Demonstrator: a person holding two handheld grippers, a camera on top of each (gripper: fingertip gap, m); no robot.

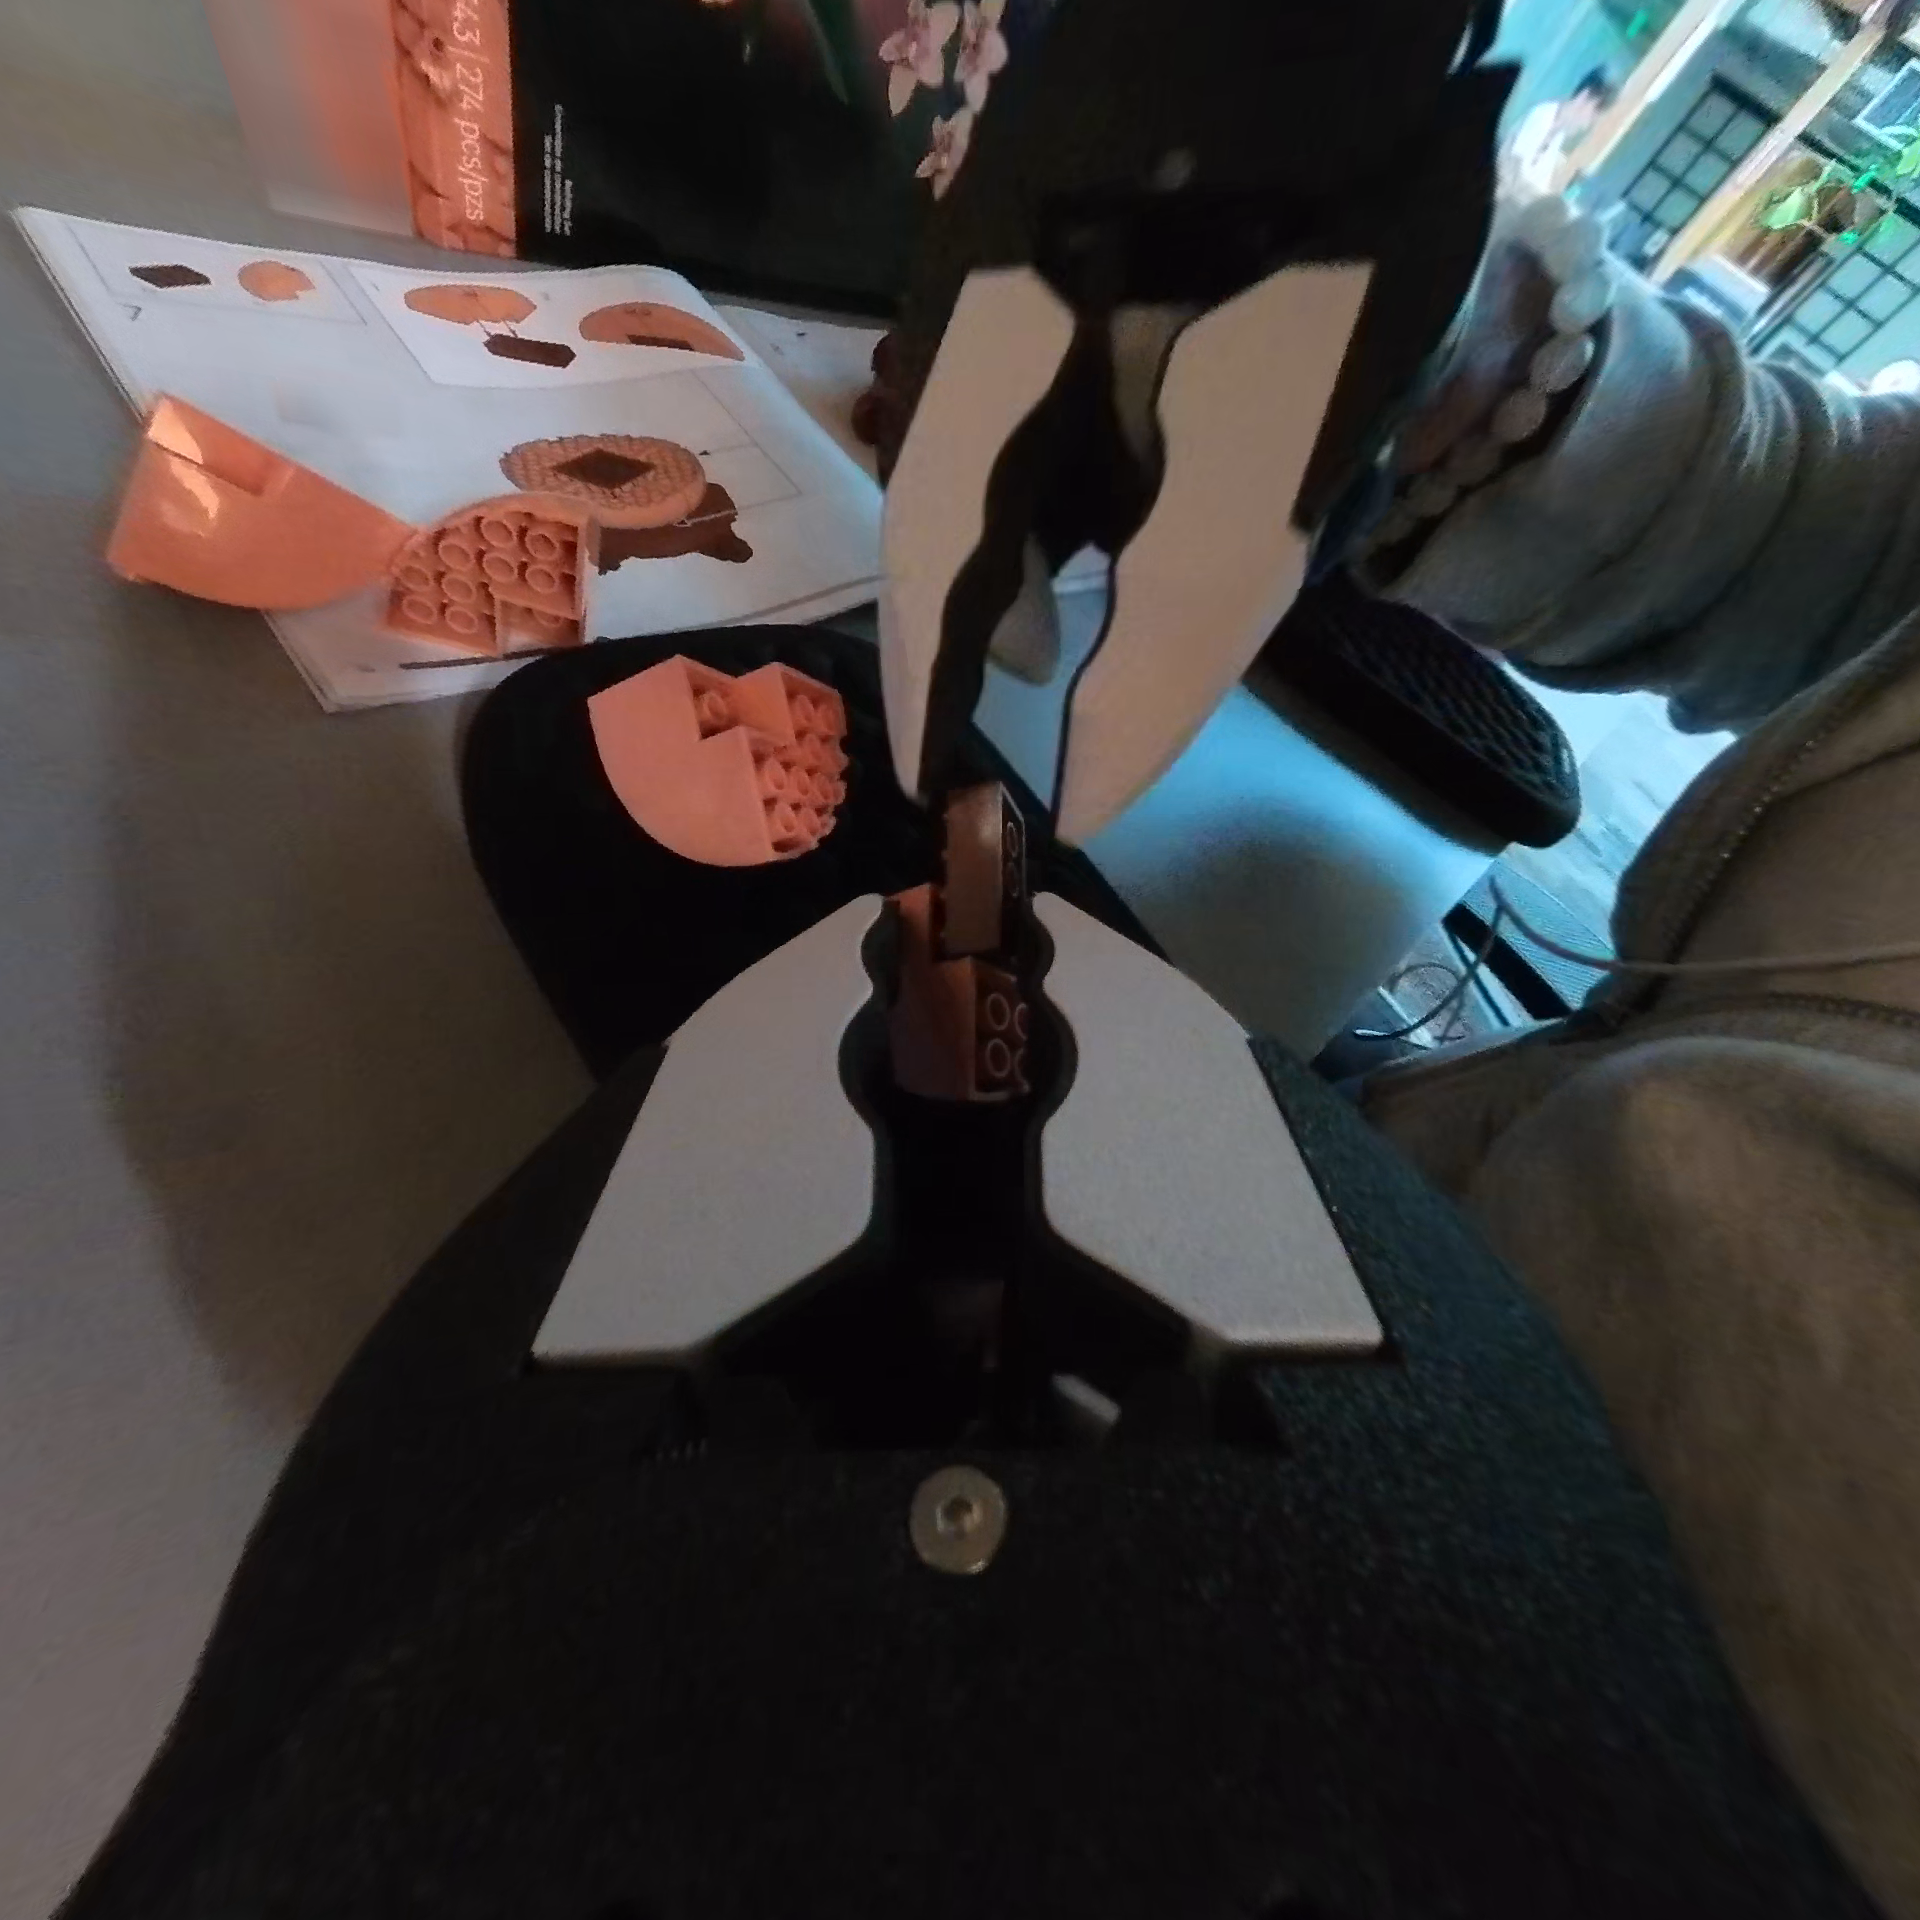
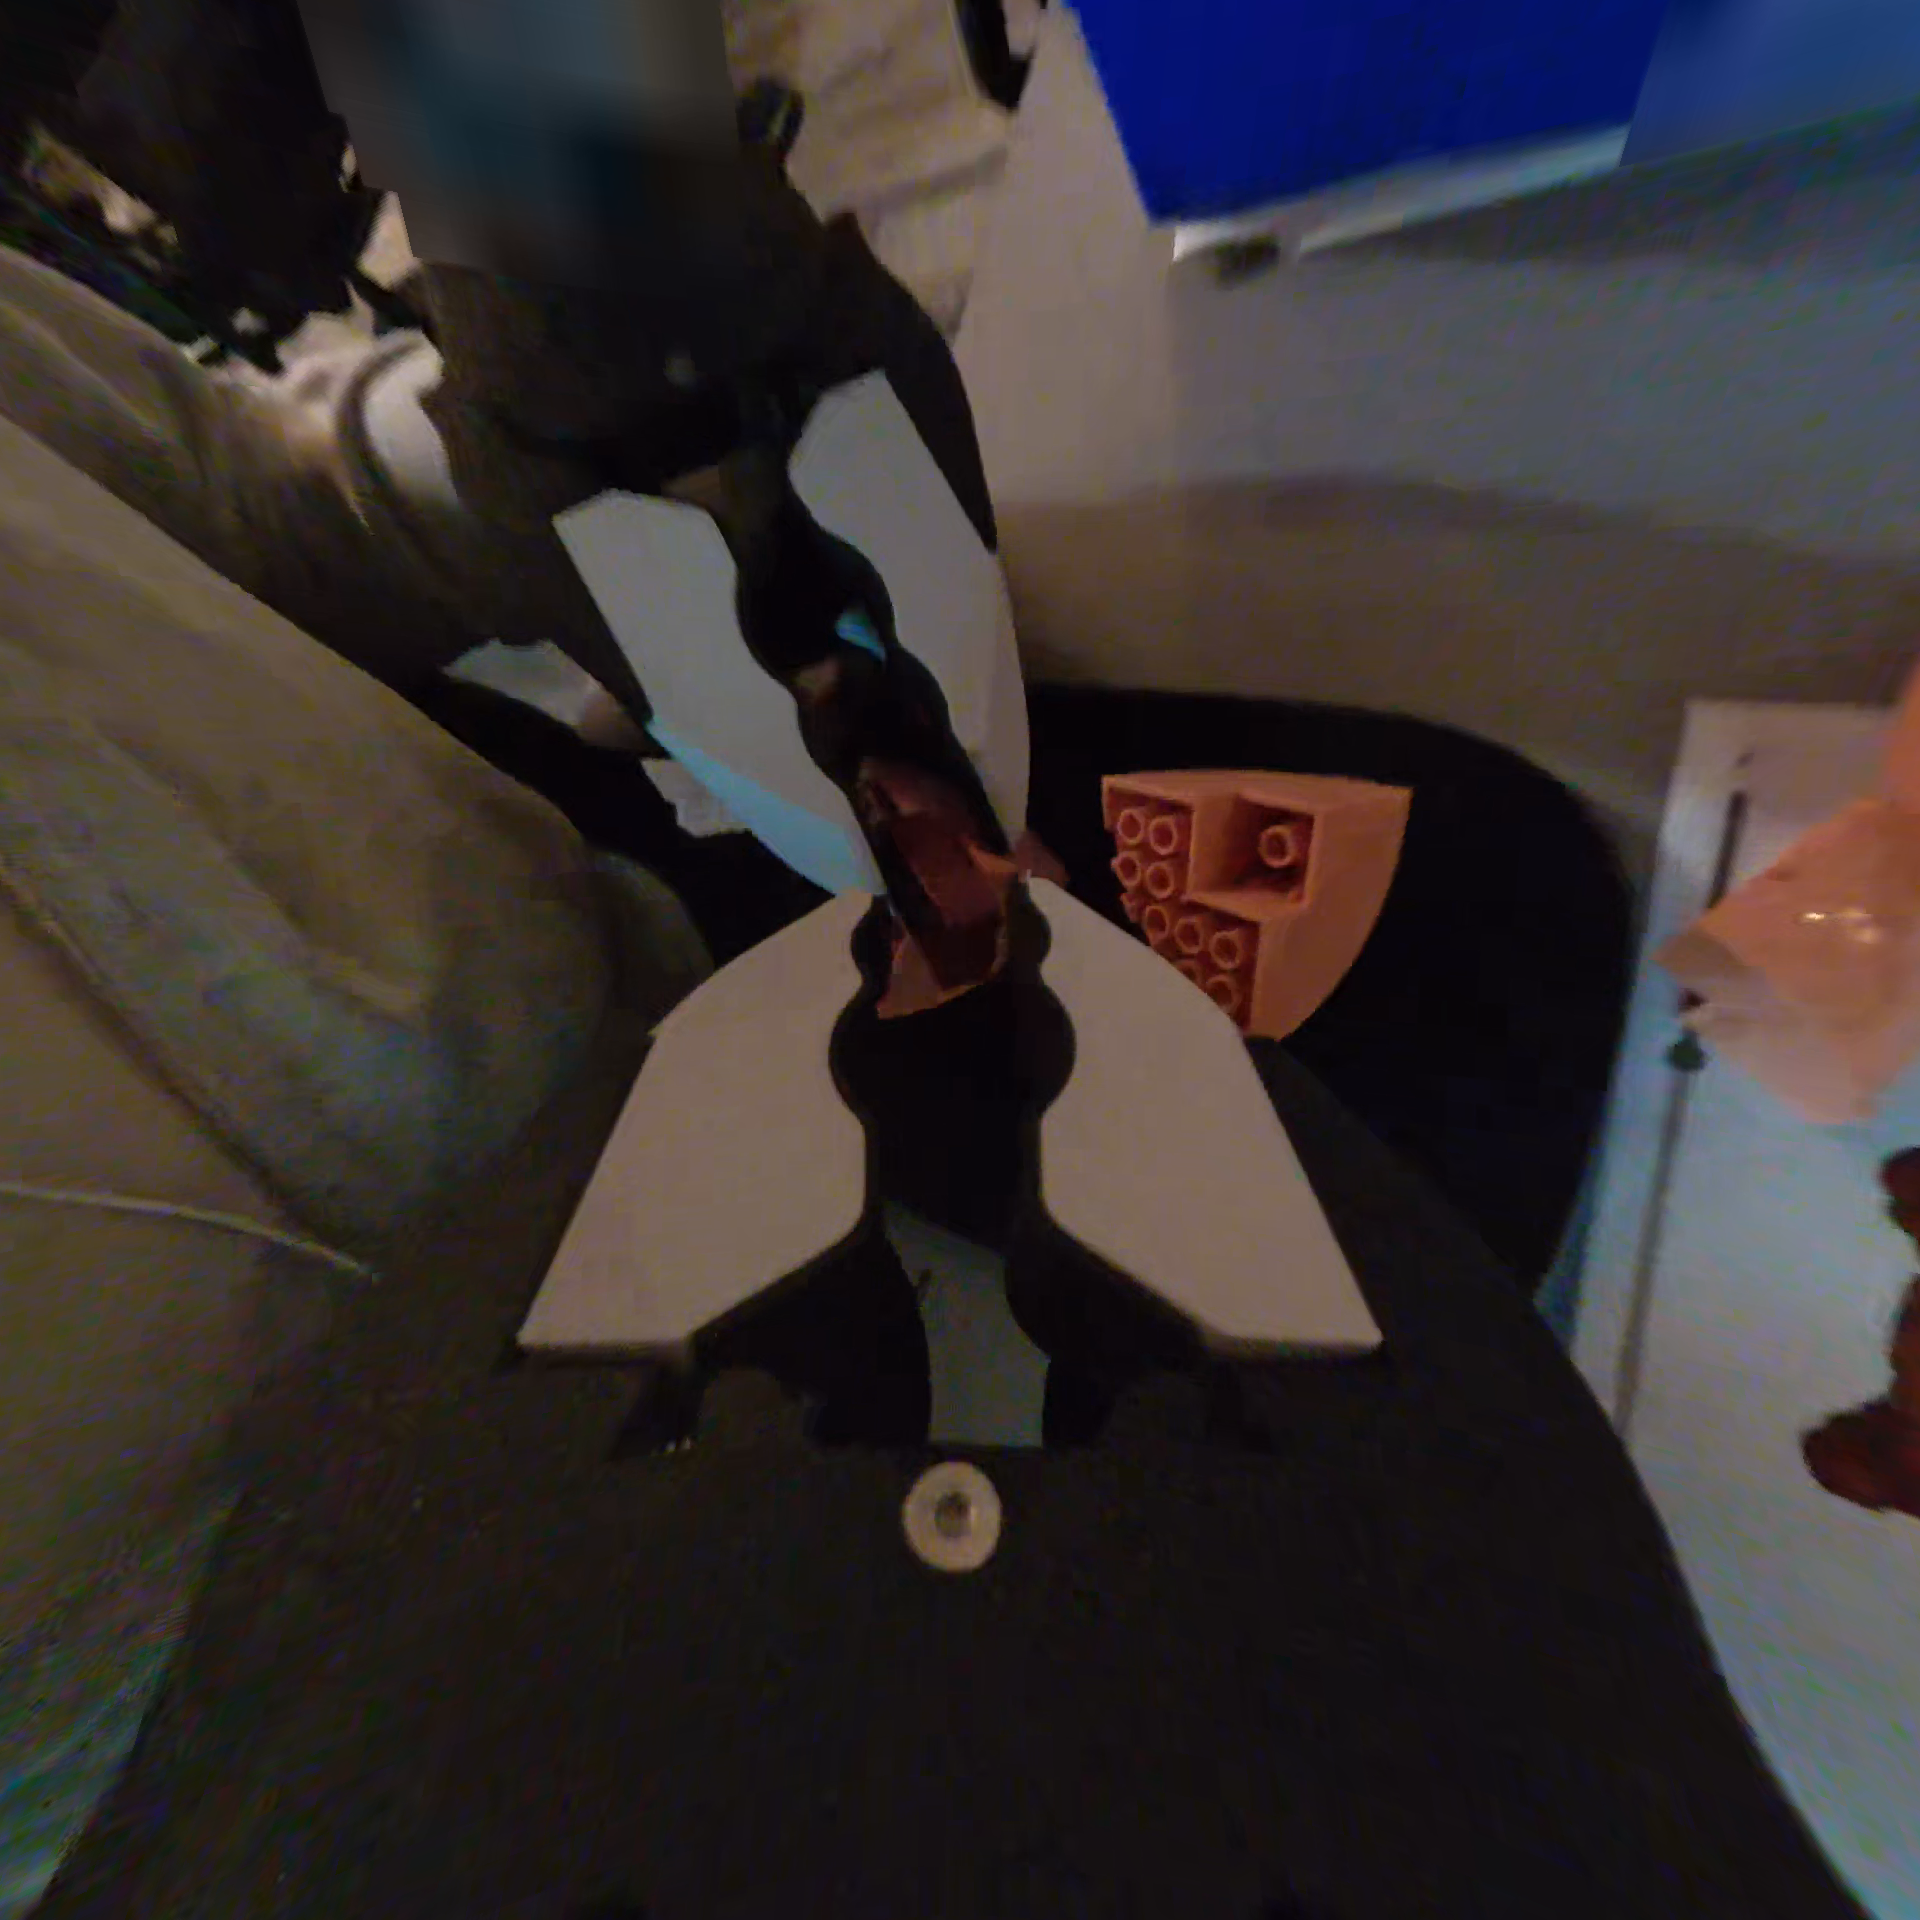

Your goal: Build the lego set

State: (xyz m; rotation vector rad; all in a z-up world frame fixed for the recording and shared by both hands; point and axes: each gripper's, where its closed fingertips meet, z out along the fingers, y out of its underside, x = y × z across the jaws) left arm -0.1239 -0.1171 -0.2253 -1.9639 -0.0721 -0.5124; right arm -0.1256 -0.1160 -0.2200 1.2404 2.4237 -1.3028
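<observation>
Both claws meet tip to tip above the black mat [image 1: 540,831], each clamped on part of a small brown-and-salmon brick stack. The left claw [image 1: 961,997] pinches the lower brick [image 1: 956,1029] between its fingers, seemingly to steady it. The right claw [image 2: 951,935] grips the upper brick [image 1: 971,883], which sits against the lower one, edge on. Held clear of the mat, the pieces have free room around them. On the mat lies a salmon quarter-round assembly [image 1: 717,769], studs up. Beyond the mat an open booklet [image 1: 436,343] carries a second salmon piece [image 1: 488,582], with a box [image 1: 582,125] standing farther back on the worktop [image 1: 156,935].
</observation>
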